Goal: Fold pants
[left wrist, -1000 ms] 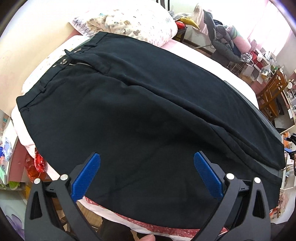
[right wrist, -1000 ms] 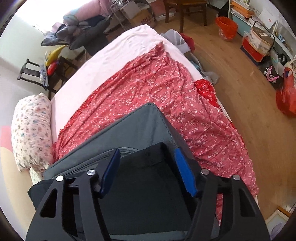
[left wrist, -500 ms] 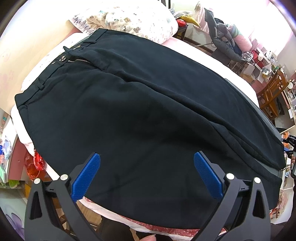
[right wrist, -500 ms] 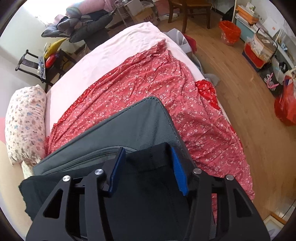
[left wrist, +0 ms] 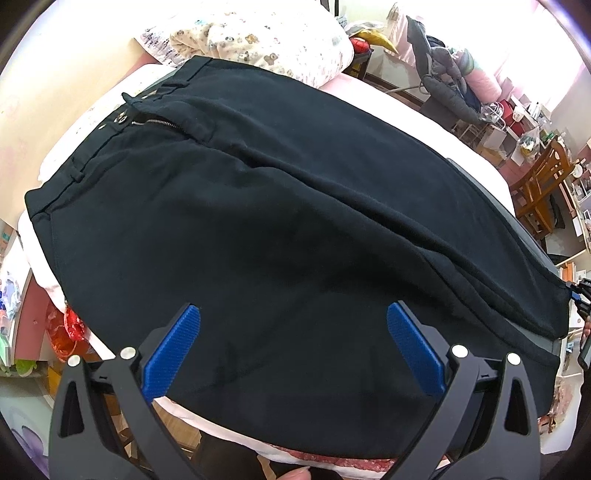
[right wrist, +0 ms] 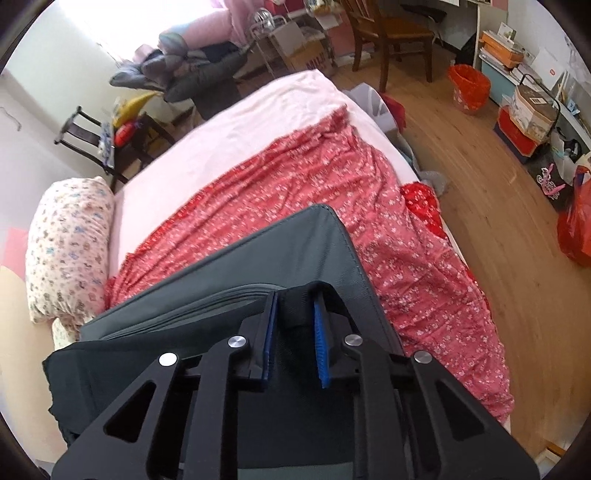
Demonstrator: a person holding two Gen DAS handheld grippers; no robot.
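Black pants [left wrist: 280,229] lie spread flat on a grey board on the bed, waistband and zipper at the far left, leg hems at the right. My left gripper [left wrist: 293,347] is open wide and empty, hovering over the near leg's edge. In the right wrist view my right gripper [right wrist: 295,328] has its blue pads closed on a bunched fold of the pants' hem [right wrist: 295,306], at the end of the grey board [right wrist: 288,254].
A floral pillow [left wrist: 258,40] lies beyond the waistband. A red floral cloth [right wrist: 332,206] covers the bed past the board. A wooden chair [right wrist: 388,33], an orange bin [right wrist: 469,86] and boxes stand on the wood floor to the right.
My right gripper's jaws have closed from open onto the pants' hem. My left gripper has stayed open and shifted only slightly over the near leg.
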